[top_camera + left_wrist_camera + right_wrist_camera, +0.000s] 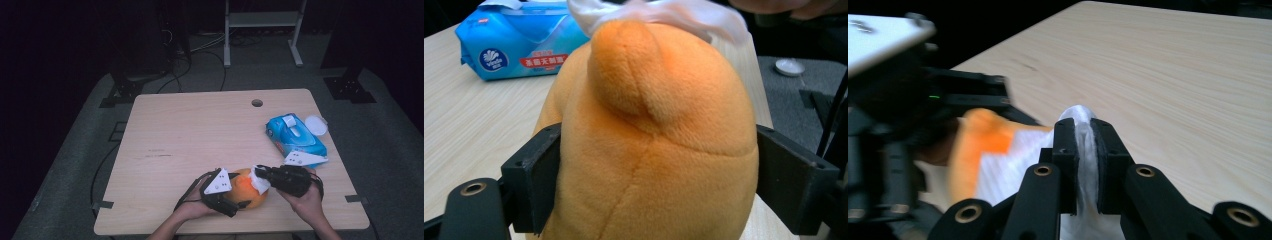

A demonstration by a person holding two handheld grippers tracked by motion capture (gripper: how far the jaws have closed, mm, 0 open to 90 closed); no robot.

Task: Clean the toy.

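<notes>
An orange plush toy [246, 189] sits near the table's front edge, and my left gripper [235, 197] is shut on it. In the left gripper view both black jaws press into the sides of the plush toy [649, 150]. My right gripper [260, 177] comes in from the right, shut on a white wet wipe [259, 181] that lies against the toy's top. In the right gripper view the wipe [1087, 150] is pinched between the two pads, and the orange toy [980, 137] shows blurred to the left. The wipe [664, 12] drapes over the toy's far end.
A blue pack of wet wipes [295, 135] lies at the table's right side, its white lid [316, 125] open beside it. The wooden table [200, 135] has a round cable hole [257, 103] near the far edge. Cables run over the dark floor behind.
</notes>
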